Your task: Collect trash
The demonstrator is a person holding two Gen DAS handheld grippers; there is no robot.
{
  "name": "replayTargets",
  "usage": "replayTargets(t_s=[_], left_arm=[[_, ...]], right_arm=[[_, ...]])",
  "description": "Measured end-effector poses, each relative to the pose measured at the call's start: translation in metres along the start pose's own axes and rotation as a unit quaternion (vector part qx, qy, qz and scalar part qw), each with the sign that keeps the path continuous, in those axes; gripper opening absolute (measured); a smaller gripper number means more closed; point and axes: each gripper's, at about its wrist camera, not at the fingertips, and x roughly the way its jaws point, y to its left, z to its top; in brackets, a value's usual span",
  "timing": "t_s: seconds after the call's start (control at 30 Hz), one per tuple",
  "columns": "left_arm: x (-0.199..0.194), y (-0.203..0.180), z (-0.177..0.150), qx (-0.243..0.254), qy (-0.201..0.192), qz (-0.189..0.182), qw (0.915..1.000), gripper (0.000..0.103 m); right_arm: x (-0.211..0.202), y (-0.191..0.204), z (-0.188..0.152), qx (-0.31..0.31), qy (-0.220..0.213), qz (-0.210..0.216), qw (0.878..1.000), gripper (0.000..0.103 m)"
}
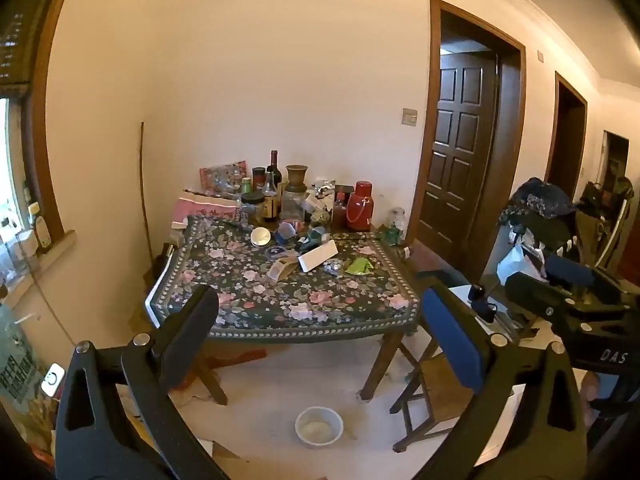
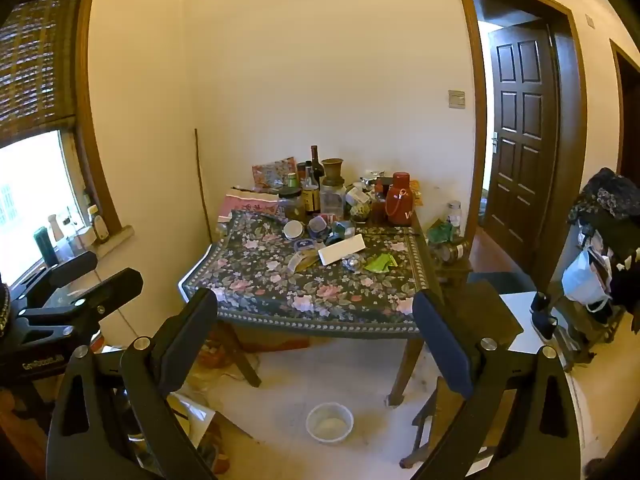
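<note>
Risk: toppling bottles behind the trash while reaching over the table. Trash, green wrapper and foil ball, at table's right-centre. Left gripper, right gripper: spread wide, empty

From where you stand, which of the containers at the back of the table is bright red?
The red thermos flask at the back right of the table; the bottles and jars beside it are dark glass, clear or brown.

One table, one red thermos, one white bowl (floor), two hand-held grippers.
</note>
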Motion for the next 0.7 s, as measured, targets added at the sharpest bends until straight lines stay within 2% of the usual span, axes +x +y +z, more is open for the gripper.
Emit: replayTargets(t_s=[0.1,0.17,0.2,0.33,0.7], left_arm=[[0.002,-0.002,0.001,0.009,0.007,-0.007,0.9999,0.103],[-0.008,0.006,-0.005,0.003,-0.012,-0.021,0.9997,0.102],[-0.008,0.008,-0.004,0.004,-0.010,-0.024,0.9996,0.102],[-0.008,0.000,-0.004,0.019,-0.004,-0.020,0.9996,0.102],[-0.020,0.001,-0.008,0.016,0.006,-0.022,0.9996,0.102]], right_arm=[[-0.002,0.003,0.002,-0.004,-0.002,0.000,1.000,0.097],[-0.009,0.007,0.000,0.000,-0.005,-0.002,1.000,0.097],[-0.010,0.007,0.000,0.001,-0.004,-0.002,1.000,0.097],[-0.012,0.010,0.001,0.002,0.002,0.001,1.000,0.097],[-0.016,0.019,-0.003,-0.008,0.006,0.002,1.000,0.097]])
